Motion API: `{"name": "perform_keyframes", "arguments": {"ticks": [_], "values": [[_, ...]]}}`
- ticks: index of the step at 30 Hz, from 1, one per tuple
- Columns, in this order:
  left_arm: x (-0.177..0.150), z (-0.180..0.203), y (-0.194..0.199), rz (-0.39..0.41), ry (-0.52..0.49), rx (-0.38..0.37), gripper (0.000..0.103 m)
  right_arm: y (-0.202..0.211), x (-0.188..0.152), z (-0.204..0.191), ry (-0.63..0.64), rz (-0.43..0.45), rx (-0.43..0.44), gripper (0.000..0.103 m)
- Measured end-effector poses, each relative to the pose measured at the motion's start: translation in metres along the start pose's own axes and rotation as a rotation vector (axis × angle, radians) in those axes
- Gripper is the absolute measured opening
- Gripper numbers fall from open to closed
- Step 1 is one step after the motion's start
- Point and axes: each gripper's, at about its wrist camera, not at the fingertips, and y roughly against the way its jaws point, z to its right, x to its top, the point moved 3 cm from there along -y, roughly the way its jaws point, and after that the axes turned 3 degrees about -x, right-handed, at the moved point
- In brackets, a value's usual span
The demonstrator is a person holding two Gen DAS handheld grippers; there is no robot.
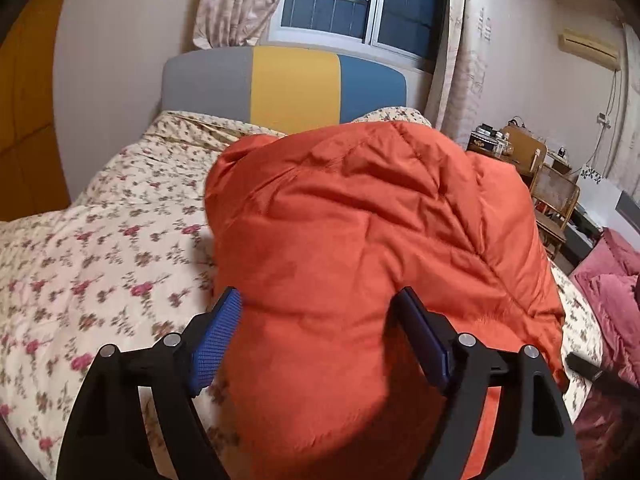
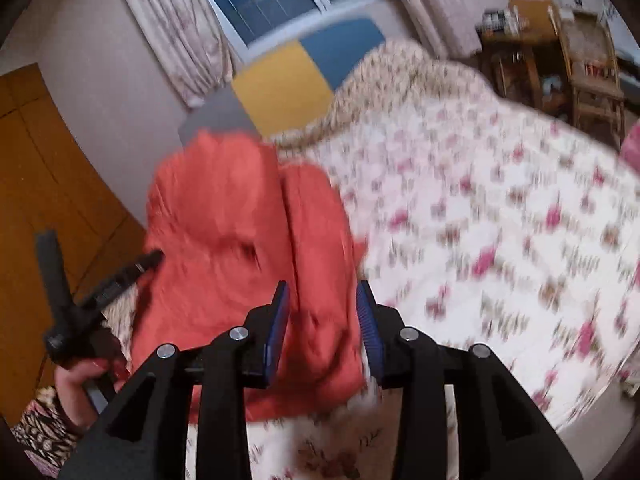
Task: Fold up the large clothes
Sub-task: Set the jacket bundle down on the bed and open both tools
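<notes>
We have the orange jacket (image 1: 372, 240) bunched on the floral bedspread (image 1: 100, 248), headboard (image 1: 296, 84) at 12 o'clock. Left gripper (image 1: 320, 336) spread wide, jacket between its pads, no pinch. Right gripper (image 2: 322, 332) partly parted, fabric between, grip unclear.

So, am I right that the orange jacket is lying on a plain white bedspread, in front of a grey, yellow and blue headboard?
Not quite: the bedspread is floral, cream with pink flowers, not plain white, as the left wrist view shows. The orange jacket does lie on it, in front of the grey, yellow and blue headboard.
</notes>
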Motion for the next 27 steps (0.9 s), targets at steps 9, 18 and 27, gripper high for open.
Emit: {"name": "perform_keyframes", "arguments": {"ticks": [9,18,27], "values": [[0.030,-0.020,0.003,0.061,0.119,0.117,0.087,-0.034,0.071,-0.106,0.176,0.064,0.162,0.034],[0.047,-0.031,-0.015,0.041,0.184,0.168,0.090,-0.127,0.092,-0.139,0.338,-0.004,0.084,0.032],[0.042,-0.015,-0.048,-0.037,0.151,0.085,0.091,-0.163,0.074,-0.089,0.310,-0.027,0.007,0.028]]}}
